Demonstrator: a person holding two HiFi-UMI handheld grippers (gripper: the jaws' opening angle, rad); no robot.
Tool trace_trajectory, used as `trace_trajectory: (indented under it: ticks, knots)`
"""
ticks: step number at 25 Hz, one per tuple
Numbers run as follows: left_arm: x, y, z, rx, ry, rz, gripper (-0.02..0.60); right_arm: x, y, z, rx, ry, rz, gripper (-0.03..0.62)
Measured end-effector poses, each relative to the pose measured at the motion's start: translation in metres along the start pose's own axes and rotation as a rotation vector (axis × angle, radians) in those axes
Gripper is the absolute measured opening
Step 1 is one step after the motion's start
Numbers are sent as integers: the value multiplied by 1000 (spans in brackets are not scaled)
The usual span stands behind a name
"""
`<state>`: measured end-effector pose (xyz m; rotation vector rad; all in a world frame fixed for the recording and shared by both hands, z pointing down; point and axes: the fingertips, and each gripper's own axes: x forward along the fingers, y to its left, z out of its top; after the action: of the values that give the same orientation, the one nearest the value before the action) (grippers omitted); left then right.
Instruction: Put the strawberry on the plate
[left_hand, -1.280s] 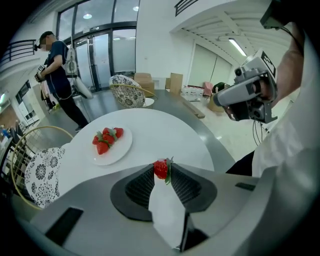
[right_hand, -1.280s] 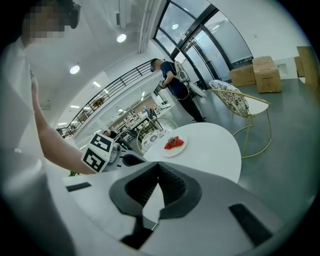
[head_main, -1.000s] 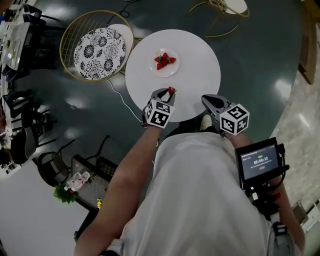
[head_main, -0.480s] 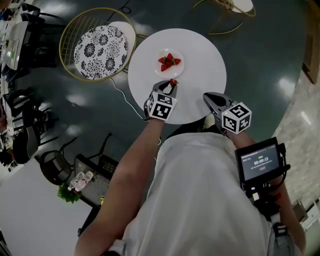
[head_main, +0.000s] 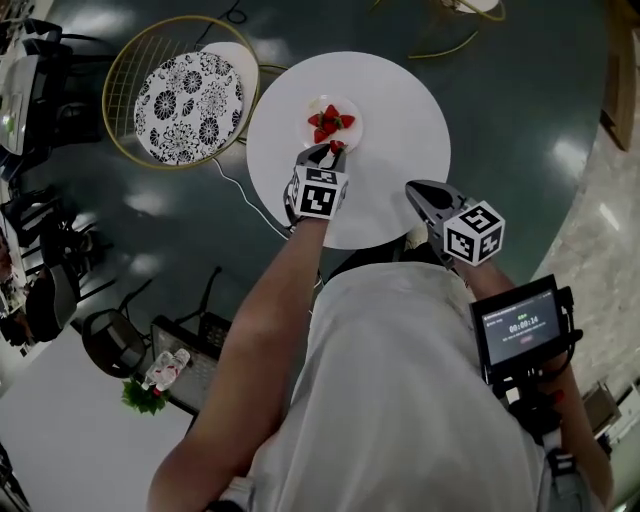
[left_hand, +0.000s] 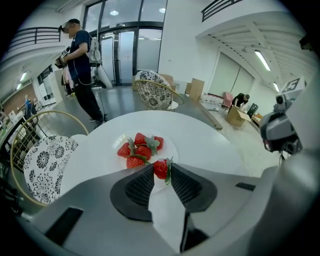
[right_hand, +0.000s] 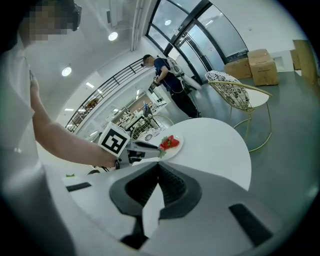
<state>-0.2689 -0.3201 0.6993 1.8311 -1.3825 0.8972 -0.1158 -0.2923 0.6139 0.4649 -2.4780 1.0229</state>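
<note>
A small white plate (head_main: 352, 108) sits on the far part of the round white table (head_main: 395, 165) and holds several red strawberries (head_main: 326, 122). My left gripper (head_main: 333, 149) is shut on one more strawberry (left_hand: 161, 169), gripped at the jaw tips just over the plate's near rim (left_hand: 171, 148). The piled strawberries (left_hand: 139, 150) lie just beyond it. My right gripper (head_main: 413, 188) hovers at the table's near right edge, shut, with nothing between its jaws. From the right gripper (right_hand: 159, 165) I see the plate (right_hand: 178, 145) and the left gripper (right_hand: 150, 146) reaching to it.
A gold wire chair with a black-and-white patterned cushion (head_main: 187, 96) stands left of the table, and a second such chair (right_hand: 235, 97) beyond it. A person (left_hand: 82, 75) stands farther back. A small screen (head_main: 519, 325) rides on my right forearm. Cardboard boxes (right_hand: 262, 65) sit on the floor.
My left gripper has carried the strawberry forward across the table, from near the front edge to the plate's near rim. The right gripper has stayed where it was.
</note>
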Motion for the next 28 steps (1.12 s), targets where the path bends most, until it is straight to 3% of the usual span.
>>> trace_trajectory:
  ticks: [13,28]
  knots:
    - [25,12,7,-34,6,74,112,-7,-8,-11,30,6,-38,6]
    - [27,18,11,-36,-28,91,114,-7,-14,-12,23,8,-41,6]
